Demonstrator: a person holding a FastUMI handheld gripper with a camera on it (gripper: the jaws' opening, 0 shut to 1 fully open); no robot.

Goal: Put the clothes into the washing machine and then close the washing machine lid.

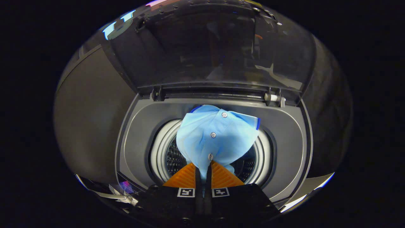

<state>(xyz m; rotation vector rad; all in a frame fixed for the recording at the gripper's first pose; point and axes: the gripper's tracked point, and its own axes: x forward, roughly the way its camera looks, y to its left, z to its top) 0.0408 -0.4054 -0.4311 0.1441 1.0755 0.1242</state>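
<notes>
Tool [203,166] clamped on light-blue shirt [215,136], hanging over the washing machine [284,148] drum [172,158]; raised lid [215,47] beyond.

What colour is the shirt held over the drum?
Light blue, with darker blue trim; the shirt shows best in the gripper view, pinched in the gripper.

Shirt [216,136] hangs over drum [164,152], seemingly pinched in claw [203,166]; lid [215,47] behind.

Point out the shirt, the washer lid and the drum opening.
shirt [218,136]: gripper view, buttoned front placket.
washer lid [208,57]: gripper view, raised glass panel.
drum opening [159,152]: gripper view, pale inner ring.
gripper [203,169]: gripper view, fingers pinching shirt.
</notes>
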